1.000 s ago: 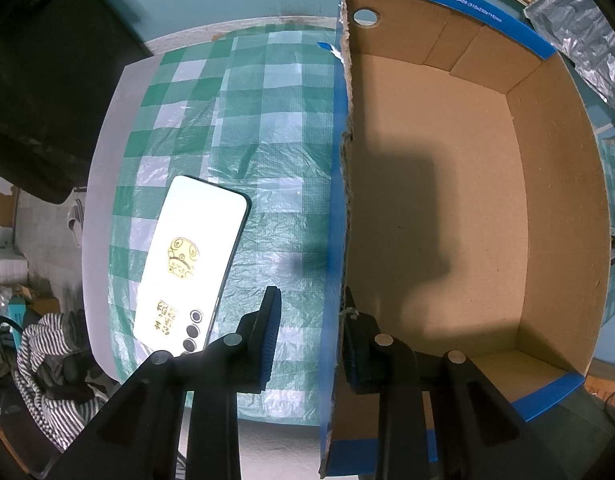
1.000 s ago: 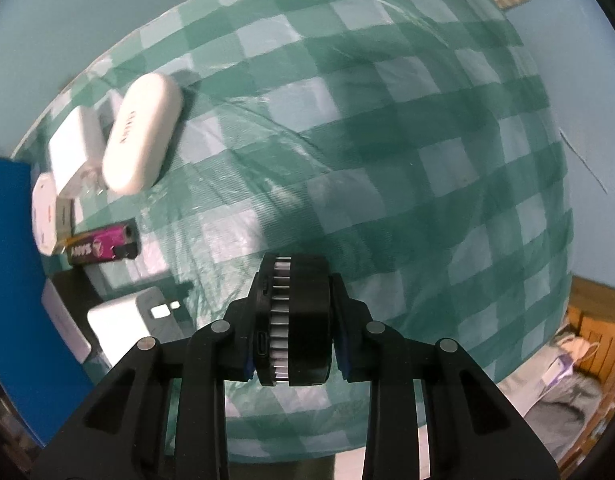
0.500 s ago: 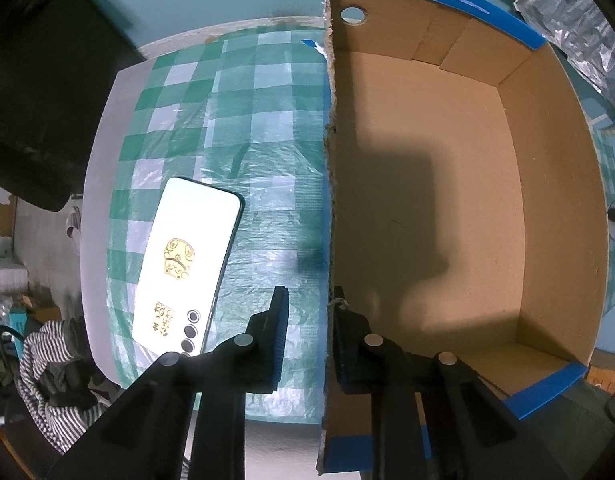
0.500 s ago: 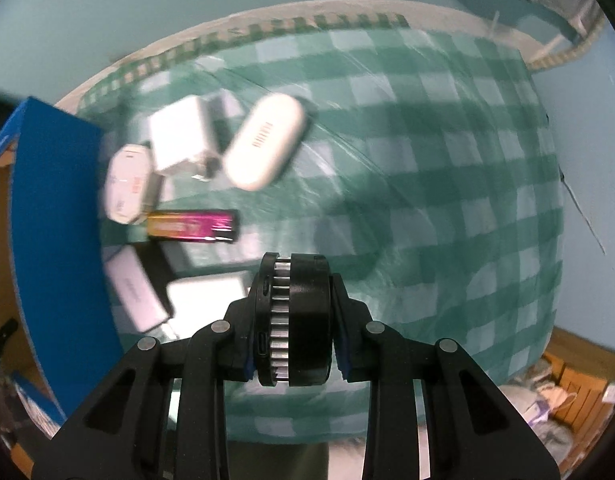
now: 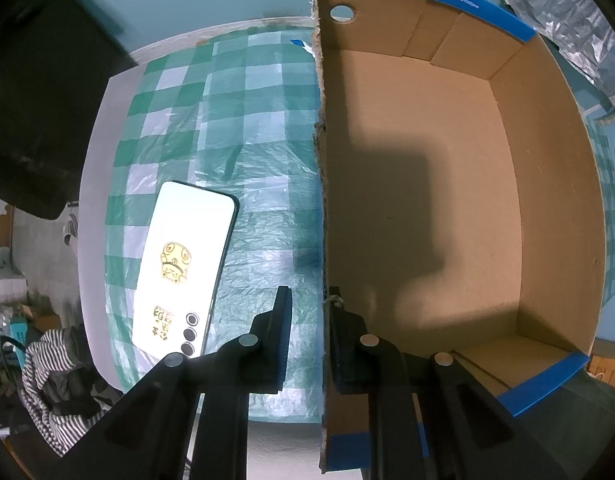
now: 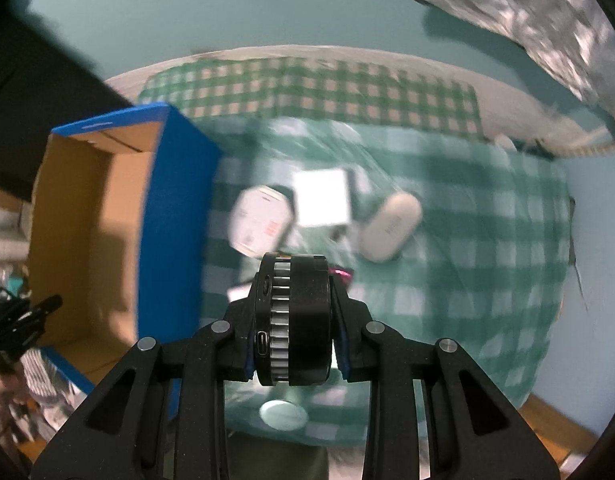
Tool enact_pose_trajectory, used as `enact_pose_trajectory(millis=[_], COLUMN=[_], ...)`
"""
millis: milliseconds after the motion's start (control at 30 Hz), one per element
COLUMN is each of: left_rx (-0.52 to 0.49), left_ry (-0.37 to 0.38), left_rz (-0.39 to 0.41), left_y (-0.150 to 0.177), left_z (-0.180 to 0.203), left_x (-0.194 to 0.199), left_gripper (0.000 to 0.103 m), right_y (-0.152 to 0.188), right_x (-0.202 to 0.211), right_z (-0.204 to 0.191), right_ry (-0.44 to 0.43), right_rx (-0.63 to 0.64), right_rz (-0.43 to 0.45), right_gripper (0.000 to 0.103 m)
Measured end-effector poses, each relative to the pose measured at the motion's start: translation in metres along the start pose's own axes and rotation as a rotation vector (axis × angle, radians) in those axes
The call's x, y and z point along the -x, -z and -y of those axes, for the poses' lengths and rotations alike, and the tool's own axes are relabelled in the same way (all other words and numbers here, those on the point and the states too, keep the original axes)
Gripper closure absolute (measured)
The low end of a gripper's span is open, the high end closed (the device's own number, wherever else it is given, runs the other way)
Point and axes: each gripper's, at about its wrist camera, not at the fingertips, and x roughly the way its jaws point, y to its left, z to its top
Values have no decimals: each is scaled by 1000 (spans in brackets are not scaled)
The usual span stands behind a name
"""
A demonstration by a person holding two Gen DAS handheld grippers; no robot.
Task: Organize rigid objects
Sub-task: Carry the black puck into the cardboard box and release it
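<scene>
- The left gripper [image 5: 309, 334] was clenched on the side wall of the cardboard box [image 5: 555, 208], one finger outside and one inside; its jaws had just been closing on that wall.
- The right gripper [image 6: 293, 316] grasped a round black device [image 6: 303, 320] with a ribbed silver band, held above the checked cloth [image 6: 487, 280] beside the box.
- A phone [image 5: 183, 276] lay flat on the cloth, near the box's outer wall.
- A white charger [image 6: 321, 198], an oval white case [image 6: 389, 226] and an octagonal white item [image 6: 259, 220] lay blurred on the cloth beside the box.
</scene>
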Motion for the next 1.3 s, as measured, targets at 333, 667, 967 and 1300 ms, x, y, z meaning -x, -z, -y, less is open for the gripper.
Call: enact_pose_trajectory(millis=[333,667,967,1300], left_rx=[-17,-24,-39,-42], left_ry=[2,24,37,46], left_rz=[-11,-10,-9,-16], left_y=[1,-1,0,1], left_z=[2,-2,0,0], left_x=[-1,-1,-1,-4], left_gripper=[86,86,86,86], right_y=[-51,-81,-87,-85], right_x=[12,-20,-67,-86], right_z=[-79,-144,-162,-168], right_ry=[-43,-37,8,36], right_rx=[202,338,375,391], right_rz=[41,0,-80,-107], right_gripper=[75,75,75,75])
